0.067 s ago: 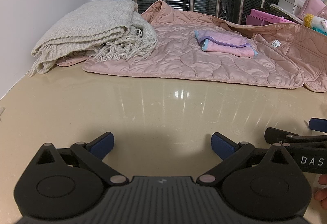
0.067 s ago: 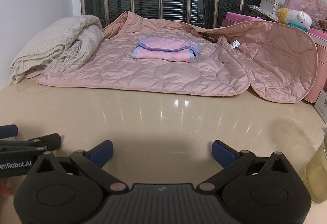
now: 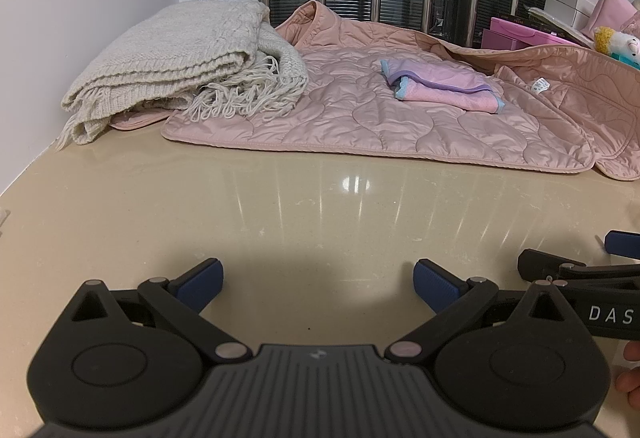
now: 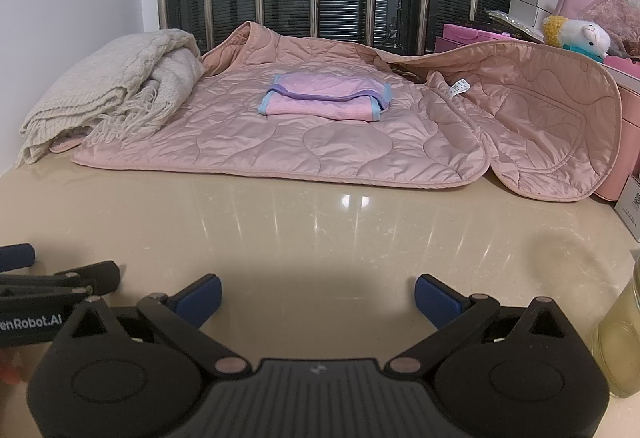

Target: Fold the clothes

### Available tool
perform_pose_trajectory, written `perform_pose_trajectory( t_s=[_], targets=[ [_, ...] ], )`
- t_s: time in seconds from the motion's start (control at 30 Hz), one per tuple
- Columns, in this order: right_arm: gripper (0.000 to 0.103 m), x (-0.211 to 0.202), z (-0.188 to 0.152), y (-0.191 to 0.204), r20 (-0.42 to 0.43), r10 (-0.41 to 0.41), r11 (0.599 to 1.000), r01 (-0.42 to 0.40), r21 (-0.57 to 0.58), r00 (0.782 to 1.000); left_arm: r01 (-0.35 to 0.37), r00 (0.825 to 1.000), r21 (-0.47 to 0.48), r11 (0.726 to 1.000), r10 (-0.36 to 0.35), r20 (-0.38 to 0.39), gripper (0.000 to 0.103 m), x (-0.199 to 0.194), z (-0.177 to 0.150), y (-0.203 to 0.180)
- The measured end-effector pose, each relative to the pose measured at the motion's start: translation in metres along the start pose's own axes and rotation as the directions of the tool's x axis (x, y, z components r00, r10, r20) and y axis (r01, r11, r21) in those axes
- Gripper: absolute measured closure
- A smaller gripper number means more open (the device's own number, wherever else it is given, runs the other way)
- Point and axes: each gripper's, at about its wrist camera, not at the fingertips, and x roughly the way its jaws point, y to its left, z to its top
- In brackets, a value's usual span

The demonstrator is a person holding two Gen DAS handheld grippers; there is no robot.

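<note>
Nothing is shifting since the prior frame. We are hovering the left gripper and right gripper, both released and empty, over glossy beige table. Quilted pink jacket is lying unfolded ahead, folded pink cloth atop, knitted fringed blanket alongside. Next, we judge: clearing that cloth, pinching the hem.

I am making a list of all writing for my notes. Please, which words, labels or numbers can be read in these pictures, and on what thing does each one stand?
"DAS": on the right tongs, cut off by the picture edge.
"enRobot.AI": on the left tongs, its start cut off.
White care tag on the pink quilted jacket: print too small to read.
White box with a QR code: its text too small to read.
</note>
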Motion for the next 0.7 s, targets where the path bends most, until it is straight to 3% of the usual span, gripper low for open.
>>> perform_pose_trajectory(
  t_s=[0.7],
  targets=[
    [0.0, -0.0001, -0.0001, 0.0002, 0.0, 0.0, 1.0, 0.0, 0.001, 1.0, 0.001, 1.0, 0.001, 1.0, -0.001, -0.001, 0.001, 0.0003, 0.0005, -0.0002]
  ],
)
